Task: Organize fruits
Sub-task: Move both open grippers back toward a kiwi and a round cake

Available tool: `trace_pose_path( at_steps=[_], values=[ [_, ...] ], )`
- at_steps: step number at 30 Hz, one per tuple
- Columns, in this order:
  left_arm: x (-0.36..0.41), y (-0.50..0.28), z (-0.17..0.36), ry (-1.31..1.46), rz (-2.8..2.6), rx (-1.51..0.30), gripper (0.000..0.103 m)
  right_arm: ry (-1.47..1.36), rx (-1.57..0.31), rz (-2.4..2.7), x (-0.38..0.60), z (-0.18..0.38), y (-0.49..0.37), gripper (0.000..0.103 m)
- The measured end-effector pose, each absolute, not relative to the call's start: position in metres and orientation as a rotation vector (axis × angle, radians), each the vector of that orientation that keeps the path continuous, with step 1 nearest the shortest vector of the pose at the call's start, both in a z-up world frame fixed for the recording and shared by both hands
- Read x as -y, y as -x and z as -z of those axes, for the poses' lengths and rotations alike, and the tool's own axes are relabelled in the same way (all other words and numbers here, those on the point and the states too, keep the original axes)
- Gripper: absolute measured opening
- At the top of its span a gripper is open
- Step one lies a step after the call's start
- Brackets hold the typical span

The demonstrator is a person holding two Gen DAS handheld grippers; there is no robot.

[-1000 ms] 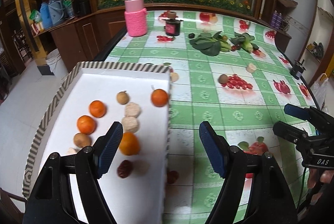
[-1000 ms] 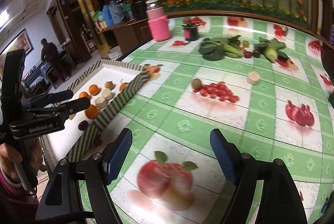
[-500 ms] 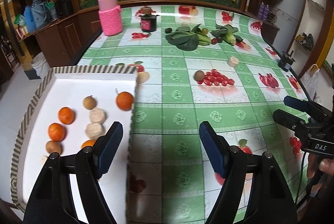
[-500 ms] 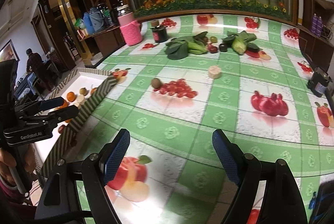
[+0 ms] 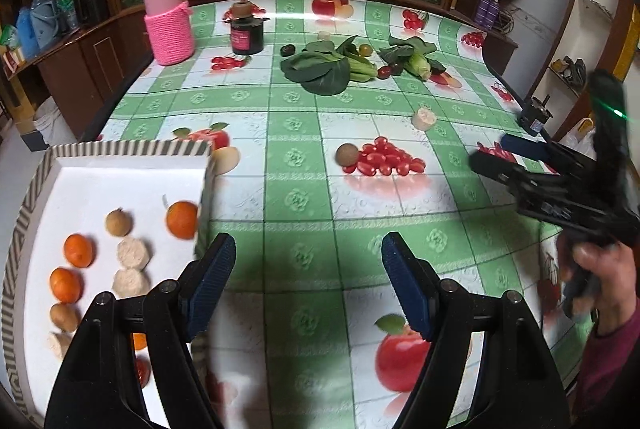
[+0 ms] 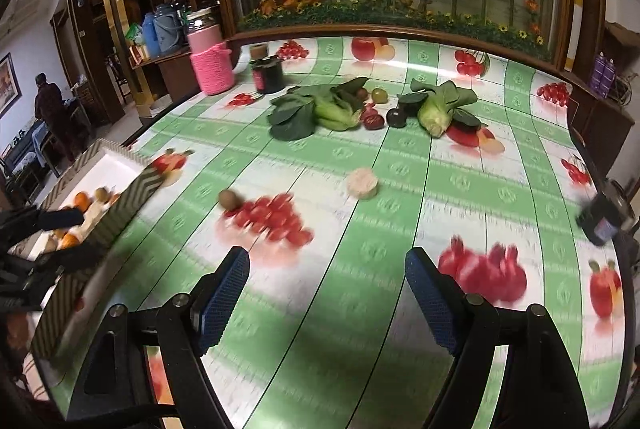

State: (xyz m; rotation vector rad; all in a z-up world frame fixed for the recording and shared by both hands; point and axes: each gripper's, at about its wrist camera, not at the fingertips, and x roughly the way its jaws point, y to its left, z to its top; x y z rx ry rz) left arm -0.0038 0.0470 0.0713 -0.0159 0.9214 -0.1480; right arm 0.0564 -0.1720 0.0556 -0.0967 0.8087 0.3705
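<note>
A white tray with a striped rim [image 5: 132,148] sits at the table's left edge and holds several oranges [image 5: 182,219], brown fruits and pale round pieces. It also shows in the right wrist view [image 6: 142,185]. A brown round fruit [image 5: 347,154] [image 6: 229,198] and a pale round piece [image 5: 424,118] [image 6: 362,182] lie loose on the green checked tablecloth. Small dark and green fruits [image 6: 396,117] lie among the leafy greens at the back. My left gripper [image 5: 308,281] is open and empty just right of the tray. My right gripper [image 6: 326,293] is open and empty above mid-table.
Leafy greens [image 5: 324,69] and a second bunch [image 6: 438,107] lie at the back. A pink knit-covered jar [image 5: 168,25] and a dark jar [image 5: 247,33] stand at the back left. A small black device [image 6: 604,219] sits at the right edge.
Both grippers have moved forward and to the right over the table. The tray has slid toward the left of each view. Both stay open and empty.
</note>
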Motion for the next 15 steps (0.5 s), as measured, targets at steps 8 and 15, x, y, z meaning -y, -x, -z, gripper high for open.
trace_pose_path(
  at_steps=[8, 15],
  values=[
    [-0.032, -0.032, -0.064, -0.031, 0.162, -0.94, 0.075, 0.113, -0.846, -0.378, 0.167, -0.038, -0.108, 0.063],
    [-0.017, -0.058, -0.055, -0.065, 0.194, -0.971, 0.075, 0.129, -0.868, -0.409, 0.161, -0.025, -0.138, 0.044]
  ],
)
